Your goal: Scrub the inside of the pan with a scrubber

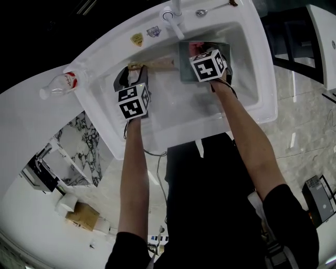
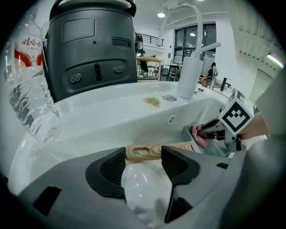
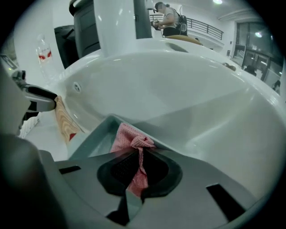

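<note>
Ceiling lights (image 2: 161, 14) give bright, even illumination; the white sink (image 1: 262, 73) shows soft glare and faint shadows. All views carry strong fisheye distortion with black vignetted corners. Near foreground parts are blurred.

White ceramic sink (image 1: 252, 100), upper centre. In basin: square grey pan (image 1: 185, 68), wooden handle (image 1: 157, 65). Left rim: clear plastic bottle (image 1: 59, 85) lying. Top rim: metal spoon (image 1: 210, 9).

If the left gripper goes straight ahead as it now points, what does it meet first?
Probably the wooden handle, lying crosswise just at its jaw tips; how near is unclear.
</note>
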A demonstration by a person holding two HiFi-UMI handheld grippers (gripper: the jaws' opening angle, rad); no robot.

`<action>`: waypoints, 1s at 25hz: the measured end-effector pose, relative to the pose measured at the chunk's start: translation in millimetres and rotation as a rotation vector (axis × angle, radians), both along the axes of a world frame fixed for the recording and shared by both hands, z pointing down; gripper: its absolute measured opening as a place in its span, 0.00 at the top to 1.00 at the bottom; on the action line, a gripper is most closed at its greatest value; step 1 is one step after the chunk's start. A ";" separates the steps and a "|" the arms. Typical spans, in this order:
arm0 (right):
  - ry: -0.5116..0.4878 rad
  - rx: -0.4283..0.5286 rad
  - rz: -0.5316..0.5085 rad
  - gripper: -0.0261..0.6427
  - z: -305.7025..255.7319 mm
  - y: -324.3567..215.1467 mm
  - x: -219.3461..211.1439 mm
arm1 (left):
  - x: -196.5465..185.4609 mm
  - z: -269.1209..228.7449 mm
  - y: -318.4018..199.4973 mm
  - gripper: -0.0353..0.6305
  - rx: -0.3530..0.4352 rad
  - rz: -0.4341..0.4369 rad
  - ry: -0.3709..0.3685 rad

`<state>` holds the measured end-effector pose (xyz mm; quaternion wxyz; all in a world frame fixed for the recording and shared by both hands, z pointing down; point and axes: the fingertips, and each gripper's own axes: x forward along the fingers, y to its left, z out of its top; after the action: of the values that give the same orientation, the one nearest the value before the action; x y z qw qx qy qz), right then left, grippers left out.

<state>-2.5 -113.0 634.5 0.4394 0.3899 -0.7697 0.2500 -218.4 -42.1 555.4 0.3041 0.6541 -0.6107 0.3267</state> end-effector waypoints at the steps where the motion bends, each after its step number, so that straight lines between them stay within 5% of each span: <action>1: -0.023 -0.004 -0.018 0.90 -0.9 0.0 -9.4 | 0.0 0.2 -0.5 0.56 -0.002 0.002 0.000; 7: -0.118 -0.036 -0.127 0.90 -4.9 2.2 -47.0 | -0.3 0.9 -0.7 0.55 -0.010 -0.003 -0.002; 25: -0.228 -0.309 -0.478 0.90 -0.8 101.4 -65.0 | -0.2 0.9 -1.1 0.56 -0.031 -0.022 0.002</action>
<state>-67.4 -11.6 633.8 0.4504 0.0958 -0.8369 0.2958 -218.5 -43.1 556.2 0.3182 0.6428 -0.6125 0.3321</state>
